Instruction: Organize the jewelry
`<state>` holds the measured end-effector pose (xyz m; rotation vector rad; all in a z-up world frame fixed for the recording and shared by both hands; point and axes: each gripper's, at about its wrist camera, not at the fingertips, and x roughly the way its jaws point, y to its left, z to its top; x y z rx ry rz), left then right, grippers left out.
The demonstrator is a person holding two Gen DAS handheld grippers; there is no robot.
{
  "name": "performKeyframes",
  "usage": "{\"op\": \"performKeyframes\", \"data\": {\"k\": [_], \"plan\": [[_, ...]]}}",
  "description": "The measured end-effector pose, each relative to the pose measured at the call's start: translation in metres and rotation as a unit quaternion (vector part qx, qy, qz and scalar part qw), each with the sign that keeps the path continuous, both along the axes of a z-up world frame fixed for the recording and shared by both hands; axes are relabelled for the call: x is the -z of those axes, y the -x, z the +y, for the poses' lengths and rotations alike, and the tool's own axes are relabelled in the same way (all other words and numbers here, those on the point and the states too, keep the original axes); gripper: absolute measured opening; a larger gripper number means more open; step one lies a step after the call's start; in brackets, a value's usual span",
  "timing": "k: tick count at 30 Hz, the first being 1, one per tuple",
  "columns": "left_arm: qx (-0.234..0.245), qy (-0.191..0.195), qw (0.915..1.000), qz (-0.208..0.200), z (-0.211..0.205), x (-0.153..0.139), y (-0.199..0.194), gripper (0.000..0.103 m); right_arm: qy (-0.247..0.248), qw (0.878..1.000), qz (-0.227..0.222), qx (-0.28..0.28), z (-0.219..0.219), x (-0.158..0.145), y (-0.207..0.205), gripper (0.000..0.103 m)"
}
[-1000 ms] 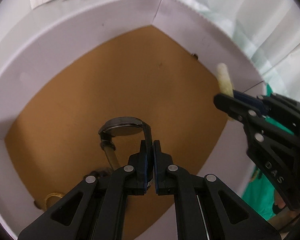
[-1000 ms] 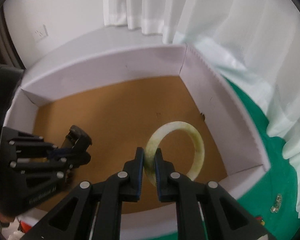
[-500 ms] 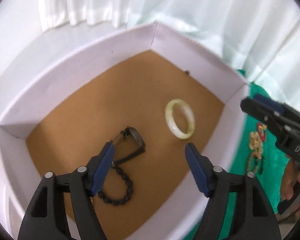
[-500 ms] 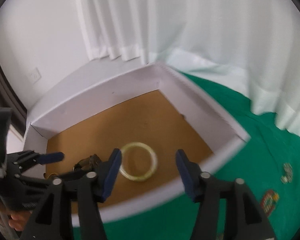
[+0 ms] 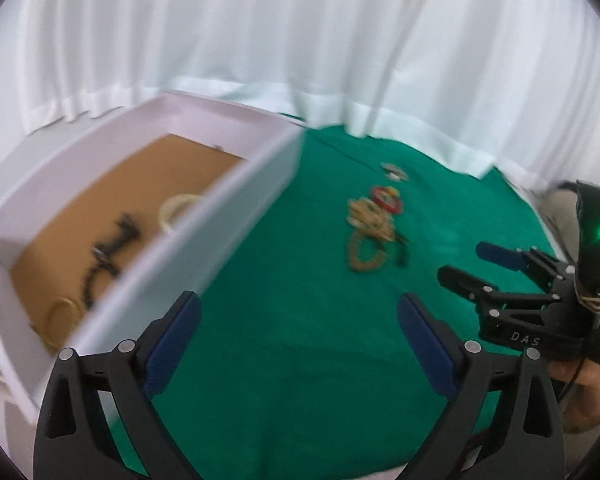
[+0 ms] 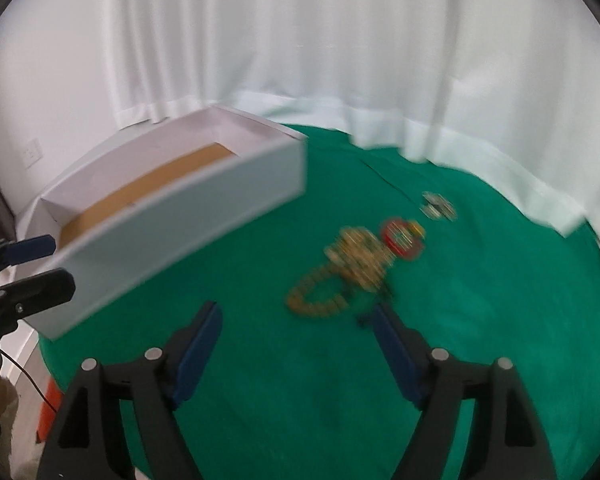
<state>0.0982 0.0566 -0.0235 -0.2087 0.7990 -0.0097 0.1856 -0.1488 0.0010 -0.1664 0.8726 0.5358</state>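
Blue-padded grippers (image 5: 298, 334) (image 6: 296, 344) wide apart, empty

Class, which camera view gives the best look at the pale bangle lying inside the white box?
The left wrist view. It looks down over the near wall of the white box, so part of the pale bangle shows on the brown floor. The right wrist view sees the box side-on, and the wall hides the bangle.

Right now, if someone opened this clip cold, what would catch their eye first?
The bright green cloth covering the table, with a blurred heap of gold and red jewelry lying near its middle. To the left sits a white box with a brown floor, already holding a pale bangle, a dark watch and a gold ring. Both the left gripper and the right gripper hang open and empty above the cloth.
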Motion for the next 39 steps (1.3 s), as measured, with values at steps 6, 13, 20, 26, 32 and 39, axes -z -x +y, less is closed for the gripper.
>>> {"op": "performKeyframes", "data": {"k": [6, 13, 20, 26, 32, 39], "plan": [[0.033, 0.006, 0.9994, -0.001, -0.049, 0.024, 0.024, 0.099, -0.007, 0.995, 0.034, 0.089, -0.073, 0.027, 0.048, 0.084], [0.041, 0.005, 0.9991, 0.013, -0.07, 0.045, 0.032, 0.099, 0.022, 0.992, 0.026, 0.125, -0.096, 0.035, 0.078, 0.085], [0.044, 0.01, 0.999, 0.002, -0.069, 0.048, 0.042, 0.099, 0.014, 0.993, 0.021, 0.112, -0.089, 0.03, 0.088, 0.085], [0.045, 0.018, 0.9988, 0.008, -0.062, 0.051, 0.041, 0.099, 0.006, 0.995, 0.015, 0.098, -0.078, 0.021, 0.094, 0.085], [0.051, 0.005, 0.9986, 0.011, -0.064, 0.05, 0.04, 0.099, -0.003, 0.994, 0.036, 0.101, -0.08, 0.023, 0.092, 0.085], [0.058, 0.005, 0.9983, 0.006, -0.069, 0.047, 0.039, 0.099, -0.017, 0.994, 0.039, 0.097, -0.083, 0.023, 0.095, 0.085]]}}
